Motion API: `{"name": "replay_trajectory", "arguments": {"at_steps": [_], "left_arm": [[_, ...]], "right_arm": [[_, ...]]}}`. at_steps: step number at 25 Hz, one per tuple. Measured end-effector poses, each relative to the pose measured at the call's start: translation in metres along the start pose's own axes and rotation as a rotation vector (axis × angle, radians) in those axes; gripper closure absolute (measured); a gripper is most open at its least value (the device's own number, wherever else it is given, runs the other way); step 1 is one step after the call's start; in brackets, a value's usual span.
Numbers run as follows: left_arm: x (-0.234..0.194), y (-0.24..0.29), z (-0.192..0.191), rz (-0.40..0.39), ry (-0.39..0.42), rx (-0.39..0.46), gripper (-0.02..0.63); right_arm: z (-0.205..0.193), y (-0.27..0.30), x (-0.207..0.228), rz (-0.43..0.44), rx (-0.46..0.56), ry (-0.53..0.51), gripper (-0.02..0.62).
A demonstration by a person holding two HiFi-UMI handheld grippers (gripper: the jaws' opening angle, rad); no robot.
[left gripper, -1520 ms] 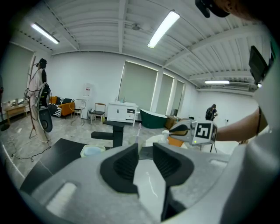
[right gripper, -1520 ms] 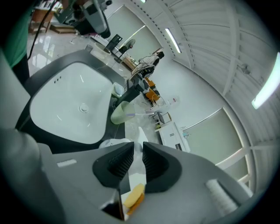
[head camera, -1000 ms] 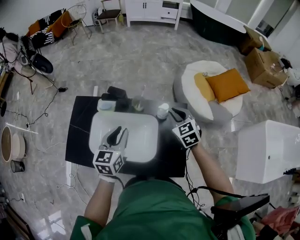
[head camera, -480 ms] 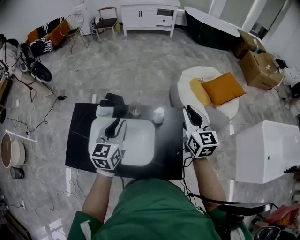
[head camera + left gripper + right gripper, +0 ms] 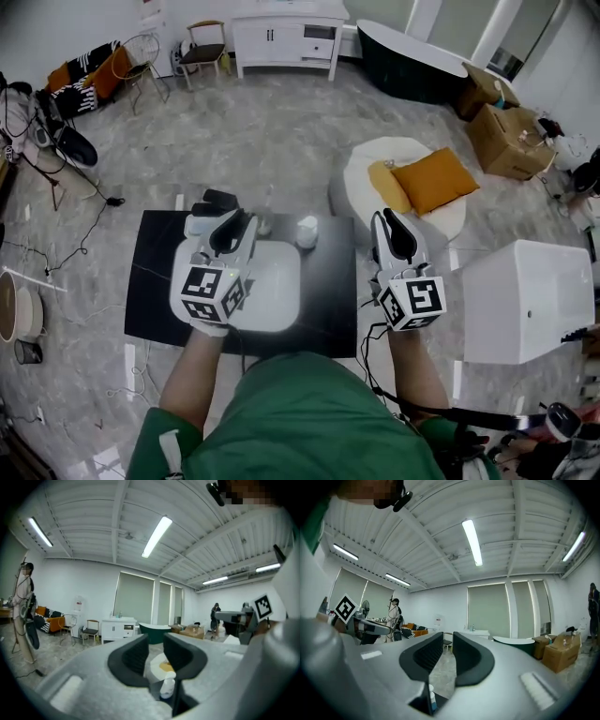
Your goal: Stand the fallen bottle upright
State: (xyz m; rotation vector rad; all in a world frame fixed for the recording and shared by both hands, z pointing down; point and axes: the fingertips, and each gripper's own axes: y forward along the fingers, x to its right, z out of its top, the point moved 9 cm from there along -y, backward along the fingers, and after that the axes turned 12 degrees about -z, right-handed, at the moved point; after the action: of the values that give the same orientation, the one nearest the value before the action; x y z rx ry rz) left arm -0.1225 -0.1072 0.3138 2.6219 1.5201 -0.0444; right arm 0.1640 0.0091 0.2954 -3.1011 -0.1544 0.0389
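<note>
White against the black worktop (image 5: 150,281), spotted the small plastic bottle (image 5: 307,231) upright beside the white basin (image 5: 277,300). Saw left gripper (image 5: 239,225) and right gripper (image 5: 387,220) held high, jaws narrowly parted on nothing, presumably since nothing needed righting.

The black surface (image 5: 150,281) carries a white basin (image 5: 281,295) in its middle and a white bottle (image 5: 307,231) upright at its far edge.

Perhaps bathroom showroom: bathtub (image 5: 412,61), basin (image 5: 277,292)

green shirt (image 5: 300,412); grey left gripper (image 5: 236,225), right gripper (image 5: 386,220); marker cubes (image 5: 208,292)
</note>
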Motion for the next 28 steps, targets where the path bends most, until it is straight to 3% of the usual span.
{"name": "replay_trajectory", "arguments": {"at_steps": [12,28], "left_arm": [[0.007,0.009,-0.004,-0.039,0.008,0.002,0.512],[0.005,0.012,-0.006,-0.043,0.002,-0.003,0.514]], "right_arm": [[0.008,-0.010,0.003,-0.009,0.047,-0.013,0.531],[0.008,-0.010,0.004,-0.011,0.020,0.045,0.531]]}}
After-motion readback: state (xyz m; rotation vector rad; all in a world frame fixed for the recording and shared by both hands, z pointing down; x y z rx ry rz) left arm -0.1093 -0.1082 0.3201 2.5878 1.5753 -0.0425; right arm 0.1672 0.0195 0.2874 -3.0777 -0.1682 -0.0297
